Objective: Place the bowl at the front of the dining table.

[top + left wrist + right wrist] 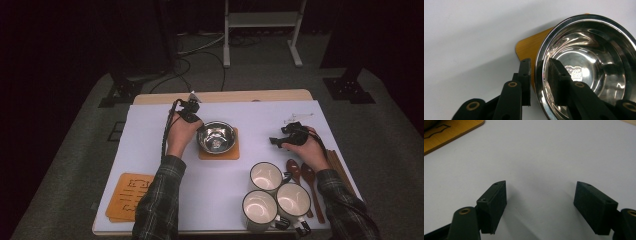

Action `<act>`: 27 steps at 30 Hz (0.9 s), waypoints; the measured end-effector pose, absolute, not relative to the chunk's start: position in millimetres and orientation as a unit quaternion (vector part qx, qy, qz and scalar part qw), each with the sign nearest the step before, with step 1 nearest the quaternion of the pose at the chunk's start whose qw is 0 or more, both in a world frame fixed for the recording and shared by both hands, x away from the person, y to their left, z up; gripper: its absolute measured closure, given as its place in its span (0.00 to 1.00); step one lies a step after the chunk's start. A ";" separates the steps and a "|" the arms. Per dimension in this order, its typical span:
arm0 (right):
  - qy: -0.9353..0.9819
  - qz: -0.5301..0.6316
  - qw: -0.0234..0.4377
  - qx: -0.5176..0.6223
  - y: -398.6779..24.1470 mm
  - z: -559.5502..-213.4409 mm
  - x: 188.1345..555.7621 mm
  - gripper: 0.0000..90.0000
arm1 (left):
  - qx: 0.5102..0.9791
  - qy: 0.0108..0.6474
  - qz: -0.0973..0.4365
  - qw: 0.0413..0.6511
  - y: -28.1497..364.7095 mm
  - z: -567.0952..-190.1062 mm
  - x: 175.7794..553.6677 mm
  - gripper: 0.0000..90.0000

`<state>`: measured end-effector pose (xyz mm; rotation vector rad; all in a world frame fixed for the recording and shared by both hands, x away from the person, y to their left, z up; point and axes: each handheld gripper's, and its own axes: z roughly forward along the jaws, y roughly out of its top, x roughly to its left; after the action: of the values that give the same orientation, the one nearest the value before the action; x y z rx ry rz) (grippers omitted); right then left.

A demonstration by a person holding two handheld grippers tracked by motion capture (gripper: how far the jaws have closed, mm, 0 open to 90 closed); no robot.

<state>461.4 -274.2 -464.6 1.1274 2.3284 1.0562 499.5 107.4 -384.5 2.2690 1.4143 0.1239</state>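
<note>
Glossy steel bowl (pixel 594 62), wooden coaster (pixel 527 48)

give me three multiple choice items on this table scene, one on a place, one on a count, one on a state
1. Where does the steel bowl stand?
A. on a wooden mat
B. inside a mug
C. on the floor

2. How many white mugs stand at the near right of the table?
A. one
B. three
C. five

3. How do the left tongs stand at the bowl?
A. lying far off on the sheet
B. one jaw each side of the rim
C. clamped on a spoon

Key: 1 A, the orange wooden mat shows under the bowl. 2 B, three mugs sit together beside the wooden spoons. 3 B, the left gripper view shows one jaw outside the rim and one inside.
</note>
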 end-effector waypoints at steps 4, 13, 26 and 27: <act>0.821 0.372 0.173 0.397 -274.2 -464.5 461.4 0.27 | 0.822 0.516 0.049 0.235 109.4 -381.5 498.1 0.75; 0.821 0.372 0.173 0.398 -274.2 -464.6 461.4 0.28 | 0.820 0.515 0.054 0.246 117.2 -375.7 492.2 0.86; 0.821 0.372 0.173 0.397 -274.1 -464.6 461.3 0.28 | 0.809 0.531 0.053 0.247 134.8 -378.7 484.3 1.00; 0.821 0.371 0.174 0.397 -274.1 -464.5 461.3 0.28 | 0.809 0.533 0.051 0.243 136.1 -379.5 483.8 1.00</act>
<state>461.3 -274.1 -464.5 1.1261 2.3284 1.0532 483.8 136.1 -379.5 2.2103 1.4557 0.1397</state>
